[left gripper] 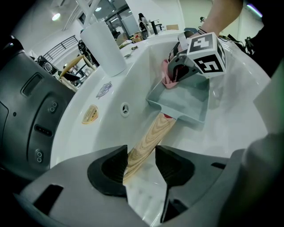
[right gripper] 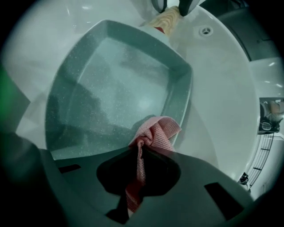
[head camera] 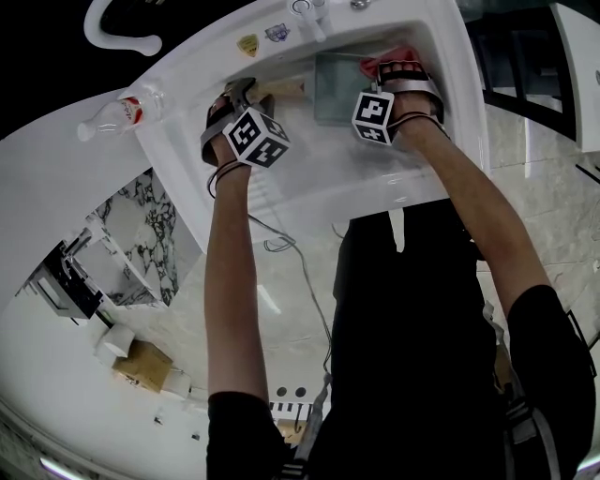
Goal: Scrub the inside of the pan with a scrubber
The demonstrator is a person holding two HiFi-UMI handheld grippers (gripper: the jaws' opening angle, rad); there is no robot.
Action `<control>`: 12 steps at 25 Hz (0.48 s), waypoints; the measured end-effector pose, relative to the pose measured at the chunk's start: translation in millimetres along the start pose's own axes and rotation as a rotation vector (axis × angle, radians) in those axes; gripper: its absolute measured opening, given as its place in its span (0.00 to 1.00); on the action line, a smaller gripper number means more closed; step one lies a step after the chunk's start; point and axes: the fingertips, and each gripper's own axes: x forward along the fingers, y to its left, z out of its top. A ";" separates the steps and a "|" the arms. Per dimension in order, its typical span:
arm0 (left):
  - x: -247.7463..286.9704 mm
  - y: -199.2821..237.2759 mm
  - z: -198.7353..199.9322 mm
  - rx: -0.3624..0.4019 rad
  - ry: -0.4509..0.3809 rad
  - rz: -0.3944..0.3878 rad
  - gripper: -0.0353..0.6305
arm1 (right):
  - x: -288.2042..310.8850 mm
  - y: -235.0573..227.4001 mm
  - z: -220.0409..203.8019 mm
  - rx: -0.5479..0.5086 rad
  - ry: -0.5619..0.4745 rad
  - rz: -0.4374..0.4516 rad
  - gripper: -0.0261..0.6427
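Observation:
A square grey-green pan (head camera: 337, 89) (left gripper: 184, 99) (right gripper: 111, 84) lies in a white sink (head camera: 403, 178). Its wooden handle (head camera: 281, 89) (left gripper: 146, 144) (right gripper: 165, 20) points toward my left gripper (head camera: 246, 92) (left gripper: 141, 166), which is shut on the handle's end. My right gripper (head camera: 394, 66) (right gripper: 140, 175) is shut on a pink mesh scrubber (head camera: 380, 61) (left gripper: 166, 73) (right gripper: 157, 133). The scrubber's bunched end rests on the pan's inner wall at the corner far from the handle. The pan's floor shows bare and speckled in the right gripper view.
A plastic bottle (head camera: 117, 114) lies on the counter left of the sink. The faucet (head camera: 309, 14) stands at the sink's back rim, with a round overflow hole (left gripper: 125, 108) (right gripper: 204, 31) below it. A white cylinder (left gripper: 104, 46) stands on the rim.

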 end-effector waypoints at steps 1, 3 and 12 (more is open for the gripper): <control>0.0 0.2 -0.1 0.000 0.002 0.000 0.34 | -1.8 4.8 1.7 0.009 -0.006 0.044 0.09; 0.1 -0.3 -0.1 0.000 0.003 0.001 0.34 | -7.7 20.1 6.0 0.053 -0.028 0.170 0.09; 0.4 -0.6 0.1 0.000 -0.001 0.000 0.34 | -41.6 85.5 30.1 0.312 -0.139 0.687 0.09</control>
